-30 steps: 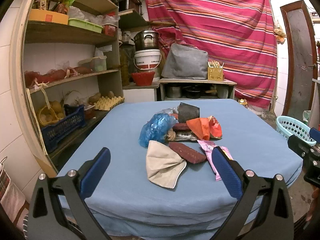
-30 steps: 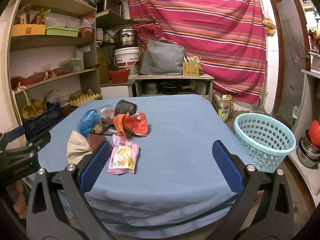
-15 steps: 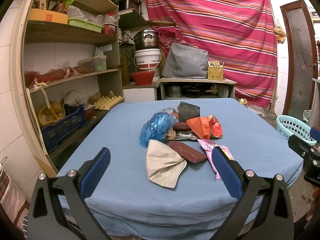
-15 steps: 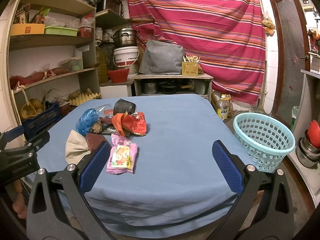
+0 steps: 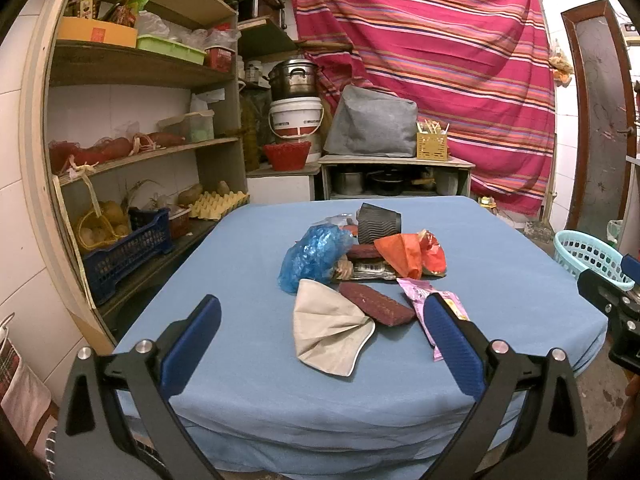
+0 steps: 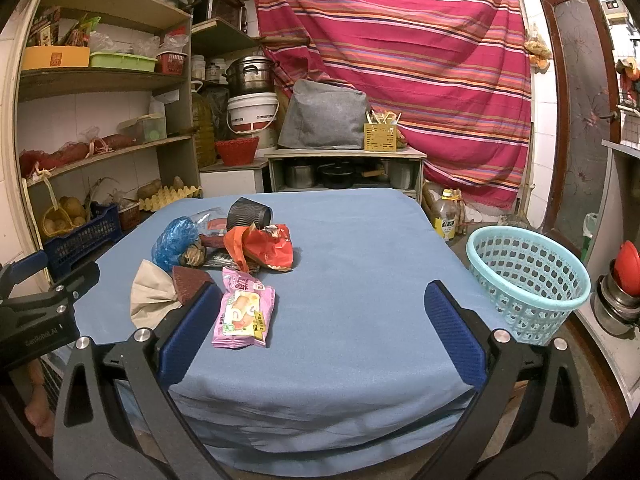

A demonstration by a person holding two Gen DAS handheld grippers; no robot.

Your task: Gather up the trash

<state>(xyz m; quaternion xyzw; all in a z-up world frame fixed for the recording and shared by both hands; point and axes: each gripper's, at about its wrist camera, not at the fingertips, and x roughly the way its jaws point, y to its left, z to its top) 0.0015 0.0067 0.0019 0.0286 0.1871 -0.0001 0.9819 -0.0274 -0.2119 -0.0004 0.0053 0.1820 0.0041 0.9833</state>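
Note:
A heap of trash lies on the blue-covered table (image 5: 248, 320): a beige folded paper (image 5: 326, 330), a dark red sponge (image 5: 376, 308), a pink snack wrapper (image 6: 244, 310), a blue plastic bag (image 5: 314, 254), an orange-red wrapper (image 6: 260, 246) and a black ribbed cup (image 6: 248, 214). A turquoise basket (image 6: 528, 280) stands beyond the table's right edge. My left gripper (image 5: 322, 344) is open and empty, in front of the beige paper. My right gripper (image 6: 322, 334) is open and empty, to the right of the pink wrapper.
Wooden shelves (image 5: 132, 156) with crates and produce run along the left wall. A low cabinet (image 6: 344, 168) with pots, a white bucket (image 6: 252, 114) and a striped curtain (image 6: 420, 60) stand behind the table. Stacked metal bowls (image 6: 616, 300) sit at the far right.
Both grippers have hardly moved; the right wrist view has shifted slightly, so the trash and basket sit a little further left. Both grippers stay open.

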